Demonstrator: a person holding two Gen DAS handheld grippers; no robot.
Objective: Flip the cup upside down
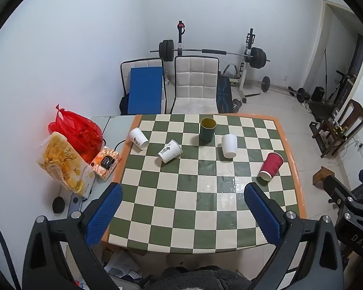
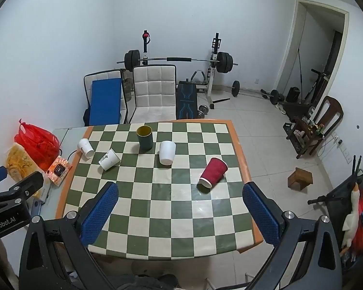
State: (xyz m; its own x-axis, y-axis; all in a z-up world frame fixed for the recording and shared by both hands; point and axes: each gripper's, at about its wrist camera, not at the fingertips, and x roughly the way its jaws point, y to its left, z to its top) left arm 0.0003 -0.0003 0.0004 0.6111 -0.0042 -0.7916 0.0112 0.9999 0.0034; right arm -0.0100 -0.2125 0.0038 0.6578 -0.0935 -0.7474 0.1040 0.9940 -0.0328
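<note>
Green-and-cream checkered surface (image 1: 205, 217) carrying 5 cups, none gripped yet. Dark green cup (image 1: 207, 129) upright near the far edge, mouth open to the ceiling; judged the likeliest one to flip. Plain white cup (image 1: 229, 145) just beside it, apparently already inverted, wider rim down. Red ribbed cup (image 2: 213, 172) tipped on its side toward the right edge, mouth facing the near side. 2 printed white cups (image 1: 170, 151) and (image 1: 138, 138) lying on their sides at the left, each bearing dark lettering too small to read. Left hand-held gripper (image 1: 184, 213) released, blue pads spread wide, hovering over the near edge well apart from every cup. Right hand-held gripper (image 2: 179, 213) likewise spread and holding nothing. Task judged barely begun: at most 1 cup mouth-down, approach, grasp and turn all left to do. Readable writing: "GenRobot.AI" on the left tool's body in the right wrist view, "DAS" on the right tool in the left wrist view.
</note>
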